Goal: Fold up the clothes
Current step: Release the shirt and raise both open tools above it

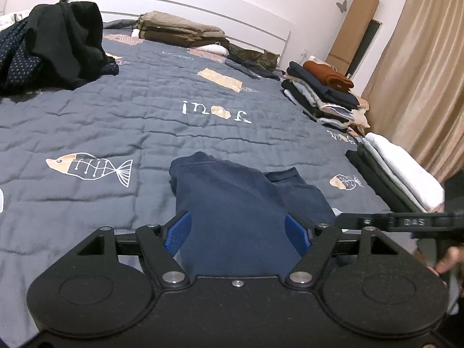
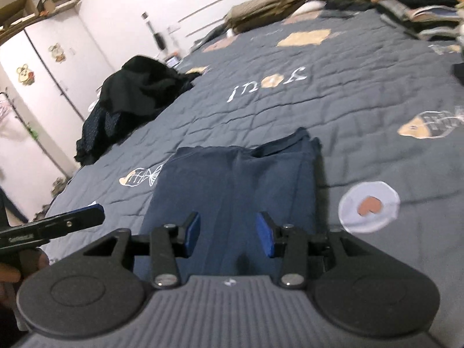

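Note:
A navy blue garment [image 1: 232, 203] lies partly folded on the grey quilted bed [image 1: 116, 110]. My left gripper [image 1: 237, 233] is open over its near edge, with blue pads on either side of the cloth. In the right wrist view the same garment [image 2: 232, 179] lies flat, and my right gripper [image 2: 229, 232] is open just above its near end. The right gripper's arm shows at the right edge of the left wrist view [image 1: 400, 221]. The left gripper shows at the left of the right wrist view [image 2: 66, 223].
A dark heap of unfolded clothes [image 1: 52, 46] lies at the far left. Stacks of folded clothes [image 1: 324, 92] line the right edge, with a white and dark stack [image 1: 400, 171] nearer. A tabby cat [image 1: 261, 59] lies near the headboard. Beige folded bedding [image 1: 179, 30] sits at the back.

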Available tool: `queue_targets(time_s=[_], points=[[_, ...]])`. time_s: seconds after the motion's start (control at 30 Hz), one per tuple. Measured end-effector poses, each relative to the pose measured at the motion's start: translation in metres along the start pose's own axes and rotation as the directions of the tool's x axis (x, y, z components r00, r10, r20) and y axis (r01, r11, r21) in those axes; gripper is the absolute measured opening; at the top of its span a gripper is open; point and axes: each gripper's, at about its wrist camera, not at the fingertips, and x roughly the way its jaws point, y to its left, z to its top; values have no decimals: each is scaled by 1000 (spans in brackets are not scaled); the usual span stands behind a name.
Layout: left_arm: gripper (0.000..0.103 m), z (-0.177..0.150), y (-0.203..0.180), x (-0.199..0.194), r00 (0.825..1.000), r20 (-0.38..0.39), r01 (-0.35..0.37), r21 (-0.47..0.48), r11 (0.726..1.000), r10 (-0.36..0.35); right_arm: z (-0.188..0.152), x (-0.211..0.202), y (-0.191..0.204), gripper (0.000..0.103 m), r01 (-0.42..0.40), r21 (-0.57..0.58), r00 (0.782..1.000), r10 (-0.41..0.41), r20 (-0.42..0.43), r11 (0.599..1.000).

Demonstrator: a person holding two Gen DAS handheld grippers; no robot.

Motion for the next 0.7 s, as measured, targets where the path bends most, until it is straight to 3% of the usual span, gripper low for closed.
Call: queue_targets(time_s=[0.1,0.3,0.7], points=[[78,-4,-4,-4,1000,-6,-14,-2,1000,14,-10,-14,5,45,22,26,1000,-22,6,999],[83,-9,-17,-13,999,-19,-35,9,999,35,-28,-42,18,46,49,69,999,-50,3,996],[93,-6,-46,-55,997,-21,-67,32,997,68,-37,-98,53,55,88,29,995,-89,46,996]])
